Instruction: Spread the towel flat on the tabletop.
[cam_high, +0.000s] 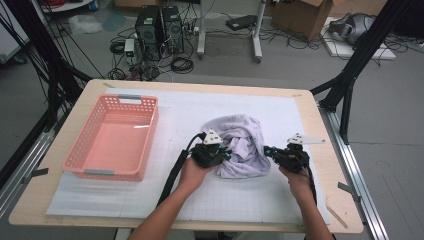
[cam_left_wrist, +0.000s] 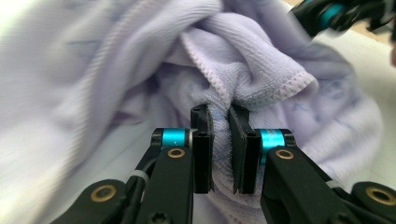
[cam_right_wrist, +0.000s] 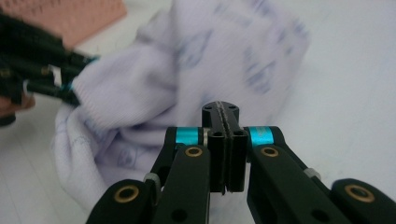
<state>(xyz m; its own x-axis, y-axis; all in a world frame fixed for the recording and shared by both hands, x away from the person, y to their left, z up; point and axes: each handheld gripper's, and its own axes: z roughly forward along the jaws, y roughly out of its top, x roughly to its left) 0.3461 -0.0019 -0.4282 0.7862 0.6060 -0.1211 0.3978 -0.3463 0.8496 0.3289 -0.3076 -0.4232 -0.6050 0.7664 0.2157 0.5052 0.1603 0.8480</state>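
A crumpled pale lilac cloth (cam_high: 243, 141) with a faint print lies bunched in the middle of the white mat. My left gripper (cam_high: 221, 154) is at the cloth's left side. In the left gripper view it (cam_left_wrist: 220, 114) is shut on a hemmed fold of the cloth (cam_left_wrist: 252, 60), with fabric pinched between the pads. My right gripper (cam_high: 270, 150) is at the cloth's right edge. In the right gripper view its jaws (cam_right_wrist: 220, 108) are pressed together with no fabric visible between them, and the cloth (cam_right_wrist: 187, 84) lies just beyond the tips.
A pink plastic basket (cam_high: 120, 101) stands on the mat's left side with nothing in it. The white gridded mat (cam_high: 310, 125) covers most of the wooden table. Bare mat lies behind and in front of the cloth. Cables, computer towers and boxes sit on the floor beyond the table.
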